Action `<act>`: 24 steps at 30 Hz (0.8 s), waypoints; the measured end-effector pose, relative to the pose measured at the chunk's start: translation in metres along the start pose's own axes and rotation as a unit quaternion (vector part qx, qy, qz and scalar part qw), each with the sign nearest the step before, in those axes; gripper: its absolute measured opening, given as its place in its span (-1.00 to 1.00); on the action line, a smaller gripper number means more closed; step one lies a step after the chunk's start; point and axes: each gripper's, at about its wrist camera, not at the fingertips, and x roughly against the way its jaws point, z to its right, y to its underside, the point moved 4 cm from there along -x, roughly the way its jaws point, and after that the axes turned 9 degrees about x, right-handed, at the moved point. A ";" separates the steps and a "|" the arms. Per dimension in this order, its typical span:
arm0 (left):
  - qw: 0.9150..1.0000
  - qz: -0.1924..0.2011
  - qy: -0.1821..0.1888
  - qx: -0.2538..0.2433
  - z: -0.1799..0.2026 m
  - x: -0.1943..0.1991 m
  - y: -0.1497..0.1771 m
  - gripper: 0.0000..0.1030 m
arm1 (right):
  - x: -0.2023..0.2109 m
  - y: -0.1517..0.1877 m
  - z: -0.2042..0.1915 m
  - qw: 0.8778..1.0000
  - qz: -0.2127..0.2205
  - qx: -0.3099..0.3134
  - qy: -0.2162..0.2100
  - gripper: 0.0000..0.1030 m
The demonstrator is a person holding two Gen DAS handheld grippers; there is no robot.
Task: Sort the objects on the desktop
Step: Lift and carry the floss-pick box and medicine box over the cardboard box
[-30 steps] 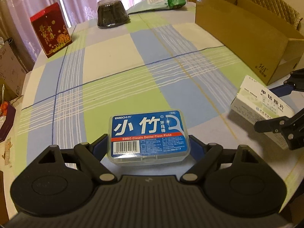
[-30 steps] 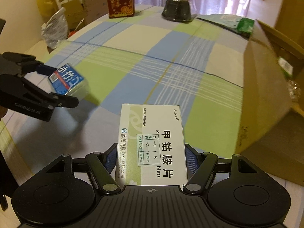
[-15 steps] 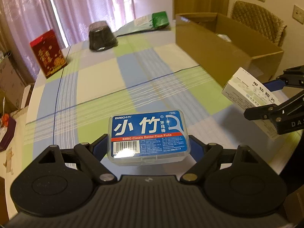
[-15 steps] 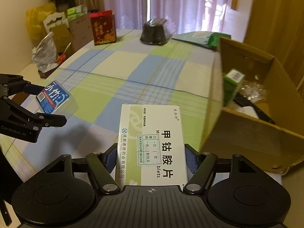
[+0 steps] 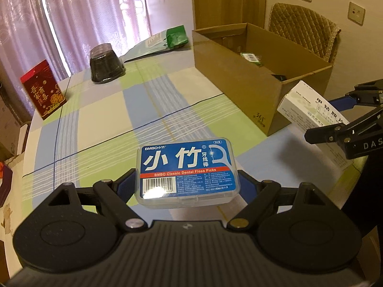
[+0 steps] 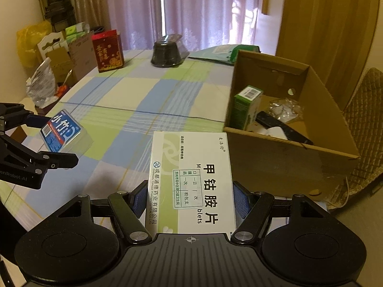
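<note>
Both claws have risen off the bench: left claw (image 5: 186, 186) grips the floss box (image 5: 185, 171), right claw (image 6: 190, 201) the tablet box (image 6: 191, 181), ready for the carton (image 6: 318, 119) at right.

The medicine box (image 5: 313, 110) hides the cardboard box's (image 5: 239, 83) near corner (contents mostly unseen).

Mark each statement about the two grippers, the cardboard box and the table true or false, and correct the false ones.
1. The left gripper holds a blue floss-pick case. True.
2. The right gripper is empty. False: it grips a white medicine box.
3. The cardboard box is closed. False: it is open, with a green carton inside.
4. A red box stands upright on the table. True.
5. The medicine box lies inside the cardboard box. False: it is held outside, near the front wall.
</note>
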 end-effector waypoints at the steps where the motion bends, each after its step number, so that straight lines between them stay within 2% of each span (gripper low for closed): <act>1: 1.000 0.001 0.001 -0.001 0.002 0.000 -0.001 0.62 | 0.002 0.000 0.002 1.000 0.001 -0.002 0.002 0.36; 24: 0.999 0.025 0.038 -0.027 0.042 -0.002 -0.038 0.62 | 0.031 0.002 0.046 0.999 0.020 -0.032 0.039 0.36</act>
